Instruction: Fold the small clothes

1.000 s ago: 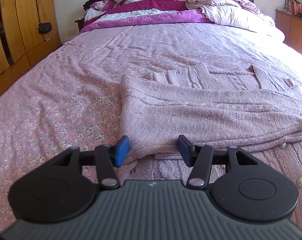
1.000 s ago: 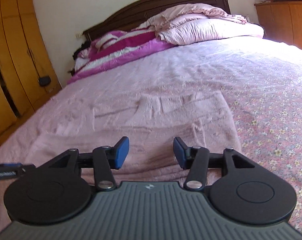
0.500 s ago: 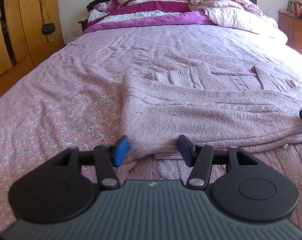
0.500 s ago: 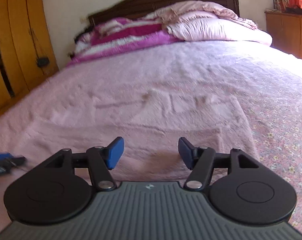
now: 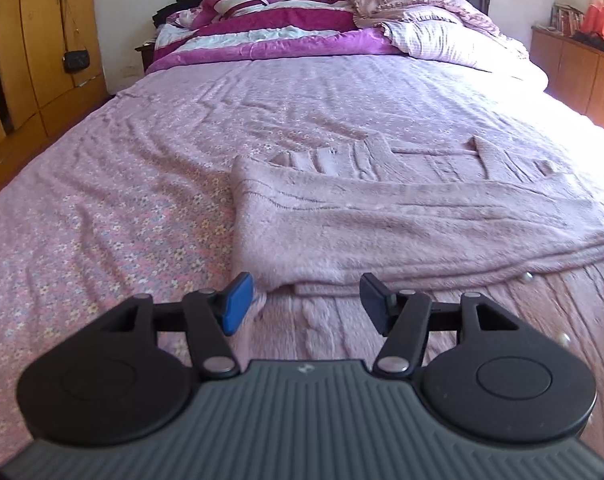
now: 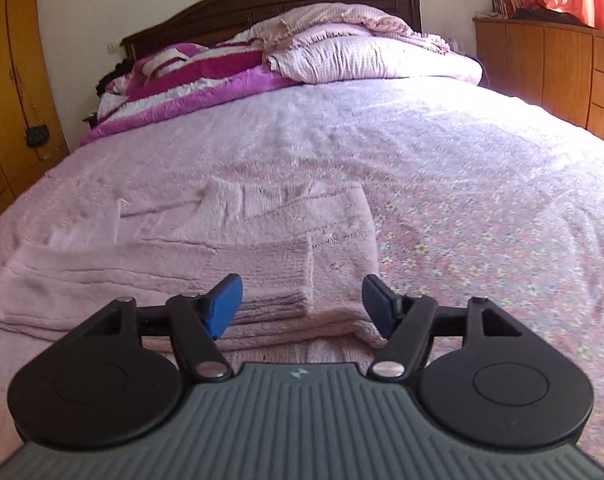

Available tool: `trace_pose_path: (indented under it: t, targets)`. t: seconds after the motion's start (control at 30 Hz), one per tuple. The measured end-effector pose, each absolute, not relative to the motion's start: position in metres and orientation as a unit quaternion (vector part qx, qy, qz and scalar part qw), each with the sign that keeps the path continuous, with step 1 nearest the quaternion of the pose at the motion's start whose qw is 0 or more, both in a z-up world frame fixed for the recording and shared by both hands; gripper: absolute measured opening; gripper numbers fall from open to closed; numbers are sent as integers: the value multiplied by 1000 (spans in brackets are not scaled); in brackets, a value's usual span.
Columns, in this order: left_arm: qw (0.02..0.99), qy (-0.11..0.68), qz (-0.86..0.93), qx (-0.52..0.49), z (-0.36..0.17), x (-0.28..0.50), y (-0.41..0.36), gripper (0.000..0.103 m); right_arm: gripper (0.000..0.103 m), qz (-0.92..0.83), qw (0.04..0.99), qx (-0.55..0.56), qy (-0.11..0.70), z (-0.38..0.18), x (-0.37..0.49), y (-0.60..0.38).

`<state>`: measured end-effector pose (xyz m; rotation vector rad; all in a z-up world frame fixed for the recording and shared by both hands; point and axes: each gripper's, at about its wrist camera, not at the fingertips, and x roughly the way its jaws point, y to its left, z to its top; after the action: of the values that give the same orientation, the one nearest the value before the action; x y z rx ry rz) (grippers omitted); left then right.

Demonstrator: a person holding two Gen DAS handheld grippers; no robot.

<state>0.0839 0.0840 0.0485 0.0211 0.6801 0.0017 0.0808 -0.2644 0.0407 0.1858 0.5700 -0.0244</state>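
Both grippers sit over the near end of the bed, pointing down at a pink knit cardigan that's lying flat on the floral bedspread. The cardigan is partly folded, with a sleeve laid across the body and its ribbed cuff showing in the right wrist view.

The left gripper has its jaws well apart, and they've just been opening a bit wider. Nothing is pinched between them; the blue pads hang just above the folded edge of the knit. The left pad might be brushing the fabric, but it's hard to say from this angle.

Same story for the right gripper: jaws wide, just been opening, nothing clamped. The cuff and the stacked folded edges lie in the gap between its fingers, not gripped.

A couple of small buttons show on the cardigan's near layer. Further back there's a pile of magenta and pink bedding against the dark headboard.
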Motion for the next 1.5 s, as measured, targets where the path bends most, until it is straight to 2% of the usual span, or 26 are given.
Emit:
trace_pose_path:
  t: [0.1,0.33,0.37,0.4,0.47,0.6,0.77,1.0,1.5]
  targets:
    - [944,329,4,20,55,67,80,73,80,5,958,95,272,52,61,-260]
    - [945,327,0,21,64,21,69,73,83,45,962,79,257,66,8,-238]
    - [944,328,-5,21,65,14,67,76,84,52,962,75,257,66,-1,-235]
    - [944,330,-10,22,66,7,66,84,88,58,962,70,256,66,-9,-231]
    - [944,328,-15,27,68,-7,62,89,89,71,963,57,254,67,-26,-223]
    - [945,323,-20,46,69,-38,49,89,91,71,964,37,254,69,-62,-210]
    - [939,332,-59,58,59,-68,31,89,93,68,958,63,270,65,-100,-211]
    - [918,349,-102,157,31,-94,2,89,93,72,949,59,303,48,-133,-209]
    - [860,377,-145,312,-27,-108,-36,91,94,63,937,67,338,28,-132,-214]
